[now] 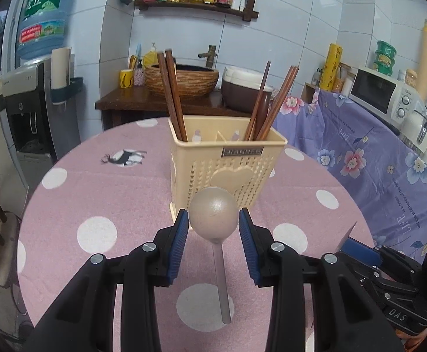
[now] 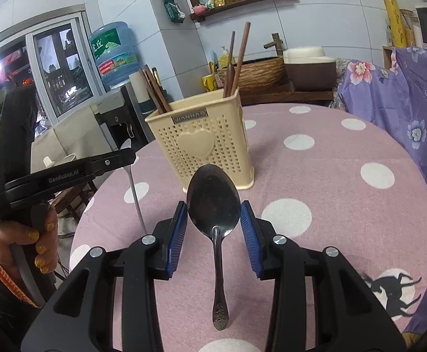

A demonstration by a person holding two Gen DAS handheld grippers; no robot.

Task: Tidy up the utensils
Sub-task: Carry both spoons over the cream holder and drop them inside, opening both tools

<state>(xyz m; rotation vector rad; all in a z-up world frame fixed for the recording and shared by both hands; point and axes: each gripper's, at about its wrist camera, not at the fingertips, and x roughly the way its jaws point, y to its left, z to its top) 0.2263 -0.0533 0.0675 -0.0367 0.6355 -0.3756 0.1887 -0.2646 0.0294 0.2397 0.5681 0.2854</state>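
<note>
The left gripper point(image 1: 213, 217) grips a matte spoon point(image 1: 214, 220) by its bowl, jaws pressed on both sides, handle hanging down toward the camera over the counter point(image 1: 102, 199). The right gripper point(image 2: 214, 212) likewise clamps a shiny spoon point(image 2: 213, 202) at the bowl, its patterned handle pointing down and near. Just beyond both stands a cream holder point(image 1: 225, 164), perforated with a heart on its front, on the pink dotted cloth. Chopsticks point(image 1: 172, 94) lean in its left compartment, and more lean in its right. In the right wrist view the left gripper shows at far left, a hand point(image 2: 23, 243) around its grip.
</note>
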